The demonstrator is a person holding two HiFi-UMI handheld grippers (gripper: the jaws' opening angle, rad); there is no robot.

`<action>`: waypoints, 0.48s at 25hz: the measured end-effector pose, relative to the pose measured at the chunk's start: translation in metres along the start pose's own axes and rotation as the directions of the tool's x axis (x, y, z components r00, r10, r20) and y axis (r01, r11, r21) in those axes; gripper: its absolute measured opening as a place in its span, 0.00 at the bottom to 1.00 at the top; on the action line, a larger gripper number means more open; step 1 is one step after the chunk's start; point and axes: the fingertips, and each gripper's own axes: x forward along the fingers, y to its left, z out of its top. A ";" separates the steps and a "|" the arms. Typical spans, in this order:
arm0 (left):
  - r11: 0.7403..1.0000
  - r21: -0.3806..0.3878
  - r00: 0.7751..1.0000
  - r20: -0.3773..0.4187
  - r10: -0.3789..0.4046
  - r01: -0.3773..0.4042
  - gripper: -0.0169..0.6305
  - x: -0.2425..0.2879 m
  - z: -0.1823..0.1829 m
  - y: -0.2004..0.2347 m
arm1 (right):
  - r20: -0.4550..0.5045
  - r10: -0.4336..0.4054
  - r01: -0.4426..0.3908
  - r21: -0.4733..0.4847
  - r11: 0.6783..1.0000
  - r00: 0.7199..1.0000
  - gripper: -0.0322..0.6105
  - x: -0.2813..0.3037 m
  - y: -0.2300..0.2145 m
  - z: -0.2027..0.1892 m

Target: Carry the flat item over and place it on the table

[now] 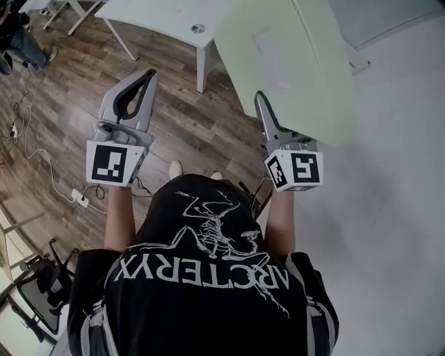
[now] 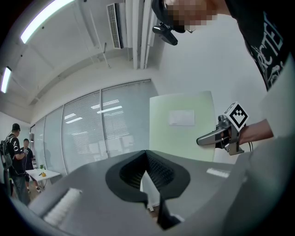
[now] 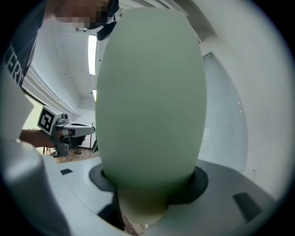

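Observation:
The flat item is a large pale green board [image 1: 292, 62] with a faint label on its face, held up on edge in front of the person. My right gripper [image 1: 262, 104] is shut on its lower edge. In the right gripper view the board [image 3: 152, 92] fills the middle and hides the jaws' tips of my right gripper [image 3: 146, 186]. My left gripper [image 1: 147, 75] hangs apart to the left, shut with nothing in it; its tips meet in the left gripper view [image 2: 146, 152]. From there the board [image 2: 182, 133] stands upright at the right. The white table [image 1: 160, 17] lies ahead.
Wood floor [image 1: 62, 104] lies below, with a power strip [image 1: 78, 198] and cables at the left. A white wall [image 1: 396, 208] runs along the right. A chair [image 1: 38, 285] sits at the bottom left. People [image 2: 16, 156] stand by a glass partition [image 2: 106, 129].

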 end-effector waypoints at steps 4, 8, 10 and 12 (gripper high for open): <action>1.000 0.004 1.000 -0.002 0.023 -0.023 0.04 0.011 0.004 -0.007 | -0.007 0.016 -0.016 0.001 1.000 1.000 0.47 -0.002 -0.015 -0.002; 0.999 0.013 0.999 -0.016 0.033 -0.032 0.04 0.023 0.005 -0.020 | -0.007 0.035 -0.035 0.016 0.999 0.999 0.46 -0.001 -0.032 -0.005; 0.999 0.018 0.999 -0.019 0.033 -0.033 0.04 0.032 0.002 -0.028 | -0.013 0.040 -0.040 0.014 0.999 0.999 0.46 0.002 -0.043 -0.011; 0.999 0.016 0.999 -0.028 0.033 -0.033 0.04 0.043 -0.003 -0.032 | -0.025 0.044 -0.044 0.016 0.999 0.999 0.46 0.008 -0.051 -0.018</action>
